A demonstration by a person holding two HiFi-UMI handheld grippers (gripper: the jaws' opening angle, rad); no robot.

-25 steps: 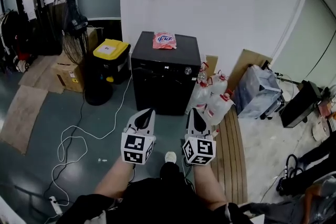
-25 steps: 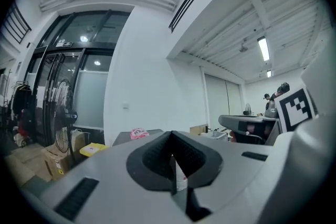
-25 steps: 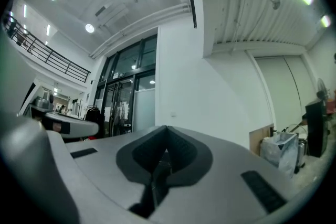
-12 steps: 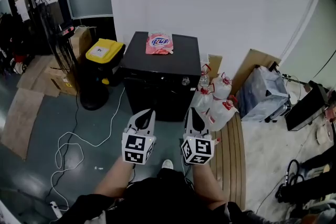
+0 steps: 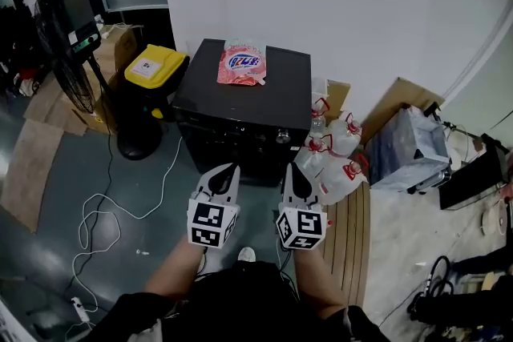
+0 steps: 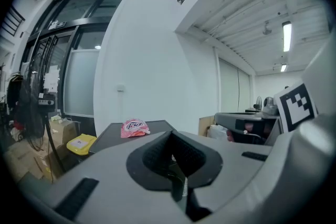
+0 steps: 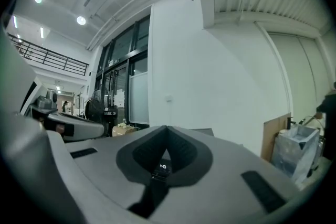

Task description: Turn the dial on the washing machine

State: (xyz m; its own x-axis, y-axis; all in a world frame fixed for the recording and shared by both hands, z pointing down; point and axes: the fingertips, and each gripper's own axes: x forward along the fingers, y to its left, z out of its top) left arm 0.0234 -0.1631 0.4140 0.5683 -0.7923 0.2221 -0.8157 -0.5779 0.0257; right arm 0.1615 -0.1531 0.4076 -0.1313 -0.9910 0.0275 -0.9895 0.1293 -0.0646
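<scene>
Left gripper [image 5: 230, 170]: my fingers here are pressed together at the tips with nothing between them. I hold it low in front of me, pointing toward the far wall.
Right gripper [image 5: 291, 169]: my fingers are closed on themselves too, and empty. It sits just right of the left one, level with it, the two apart.
Washing machine [image 5: 268, 96]: a black box standing against the white far wall, beyond both grippers and well apart from them.
Dial [image 5: 282, 137]: a small silvery knob on the machine's front panel, toward its right end. It is ahead of my right gripper, and neither gripper touches it.
Pink pouch [image 5: 242, 64]: lies flat on the machine's top, near the far edge. The left gripper view shows it past my closed fingertips.
Yellow-lidded bin [image 5: 156, 66]: just left of the machine, beside a black bin.
Fan [image 5: 70, 52]: a standing fan further left, near cardboard boxes.
Jugs [image 5: 335, 156]: clear jugs with red caps clustered on the floor against the machine's right side.
Wooden boards [image 5: 351, 240]: on the floor to the near right, below the jugs.
White cable [image 5: 103, 214]: loops loosely over the dark floor at left.
</scene>
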